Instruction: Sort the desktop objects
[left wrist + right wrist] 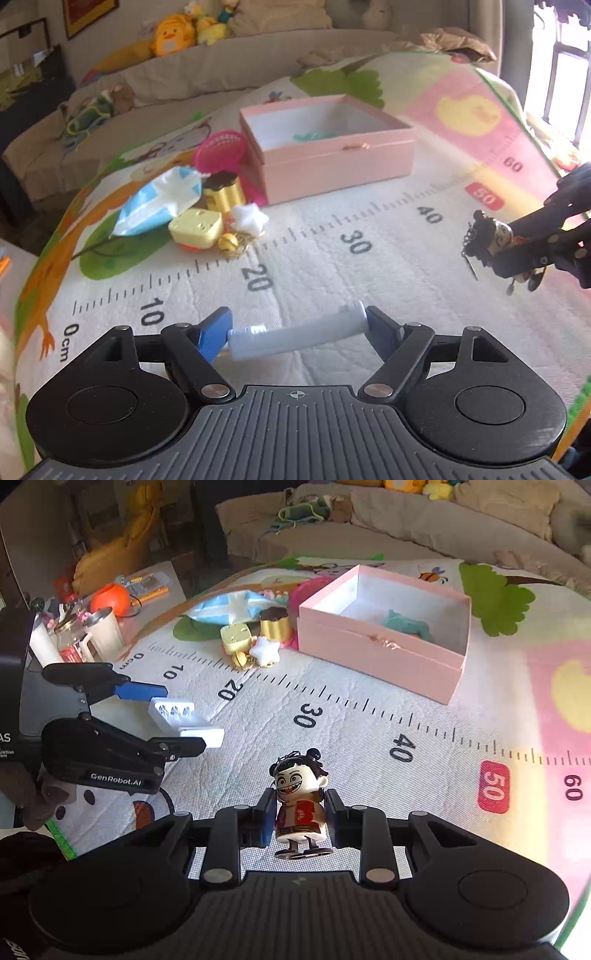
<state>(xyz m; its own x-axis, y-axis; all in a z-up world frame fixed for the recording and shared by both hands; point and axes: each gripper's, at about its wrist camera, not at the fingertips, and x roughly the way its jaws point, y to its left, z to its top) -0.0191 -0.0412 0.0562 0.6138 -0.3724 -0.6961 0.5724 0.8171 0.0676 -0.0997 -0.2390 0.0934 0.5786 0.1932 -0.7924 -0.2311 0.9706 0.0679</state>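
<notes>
Left wrist view: left gripper (297, 332) nearest the lens, jaws wide, clamped end to end on a white case (295, 334). Blue left pad touches 1 end; black right finger touches the other. Case hangs clear of the mat (369, 280).

Right wrist view shows the same case (184, 722) from the side: open face up, 3 metal springs visible inside, held off the mat.

Right gripper (300, 818): jaws narrow, both pads pressed against the body of a figurine (300, 805). Figurine upright, grinning head above the pads, feet and round base below them. Seen from the left wrist view, the right gripper (491, 242) sits at the far right, figurine (487, 238) with a dangling chain, above the mat near the 40 mark.

Mat, left to right:
- wipes pack (159, 203), blue and white, at the left end of the pile
- yellow block (195, 227) just beside it
- black-capped yellow cylinder (223, 194) behind the block
- white star (249, 218) and small gold bell (227, 242), near the 20 mark
- pink basket (219, 147) touching the box's left wall
- pink box (340, 162), lid off, a teal item (314, 136) inside; well apart from both grippers
</notes>
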